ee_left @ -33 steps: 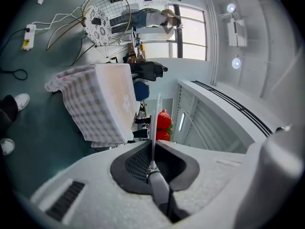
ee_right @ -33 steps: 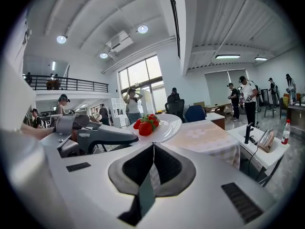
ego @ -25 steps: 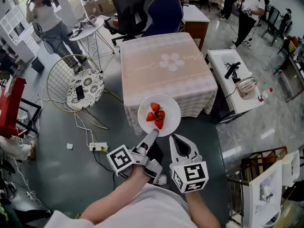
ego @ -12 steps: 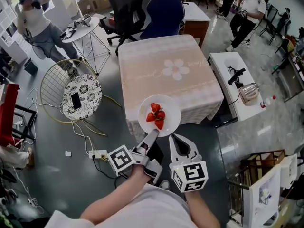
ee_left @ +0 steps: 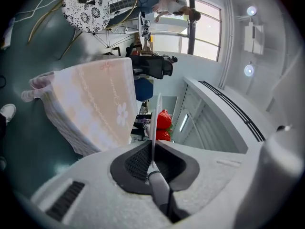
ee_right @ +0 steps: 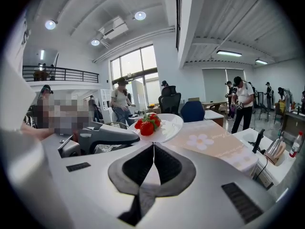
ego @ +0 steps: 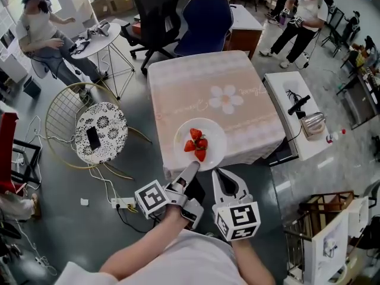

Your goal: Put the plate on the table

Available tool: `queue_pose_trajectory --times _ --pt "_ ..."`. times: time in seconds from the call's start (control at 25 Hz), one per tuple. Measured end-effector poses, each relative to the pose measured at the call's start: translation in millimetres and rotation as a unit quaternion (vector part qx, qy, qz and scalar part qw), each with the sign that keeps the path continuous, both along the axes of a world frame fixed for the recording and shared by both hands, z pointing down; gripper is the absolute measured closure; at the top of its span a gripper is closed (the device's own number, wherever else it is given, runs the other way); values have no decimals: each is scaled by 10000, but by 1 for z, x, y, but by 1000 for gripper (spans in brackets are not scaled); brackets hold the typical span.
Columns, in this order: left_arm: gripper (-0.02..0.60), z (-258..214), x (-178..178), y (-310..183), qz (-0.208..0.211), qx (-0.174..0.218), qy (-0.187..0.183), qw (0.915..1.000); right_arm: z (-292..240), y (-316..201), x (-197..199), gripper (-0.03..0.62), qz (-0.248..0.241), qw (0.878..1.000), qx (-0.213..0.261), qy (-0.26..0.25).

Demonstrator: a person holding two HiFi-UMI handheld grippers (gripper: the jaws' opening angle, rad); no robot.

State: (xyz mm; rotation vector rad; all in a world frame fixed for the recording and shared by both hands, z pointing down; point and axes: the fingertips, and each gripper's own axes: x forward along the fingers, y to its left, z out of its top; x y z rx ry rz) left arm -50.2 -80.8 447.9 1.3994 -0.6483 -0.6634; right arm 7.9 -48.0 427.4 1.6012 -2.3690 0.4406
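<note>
A white plate (ego: 209,136) with several strawberries (ego: 196,143) hangs over the near edge of the square table with a pink flower-print cloth (ego: 214,88). My left gripper (ego: 190,168) is shut on the plate's near rim. In the left gripper view the plate (ee_left: 155,116) shows edge-on between the pads, with the strawberries (ee_left: 163,121) beyond and the table (ee_left: 90,104) to the left. My right gripper (ego: 218,174) sits just right of it, shut with nothing in it. The right gripper view shows the plate (ee_right: 167,127) ahead, over the table (ee_right: 214,144).
A round patterned stool (ego: 107,120) with a phone stands by a wire chair on the left. Two office chairs (ego: 205,16) stand behind the table. A white bench (ego: 297,132) with tools is on the right. A power strip (ego: 122,202) lies on the floor. People stand far back.
The table has drawn nearer: the plate now hangs over its near edge rather than in front of the hanging cloth. Both grippers keep the same hold and pose.
</note>
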Motion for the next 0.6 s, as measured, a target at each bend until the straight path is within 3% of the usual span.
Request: queue_pose_trajectory --times 0.6 --pt "563 -4 -27 -54 -4 10 123 9999 -8 -54 -27 589 -13 9999 72 99"
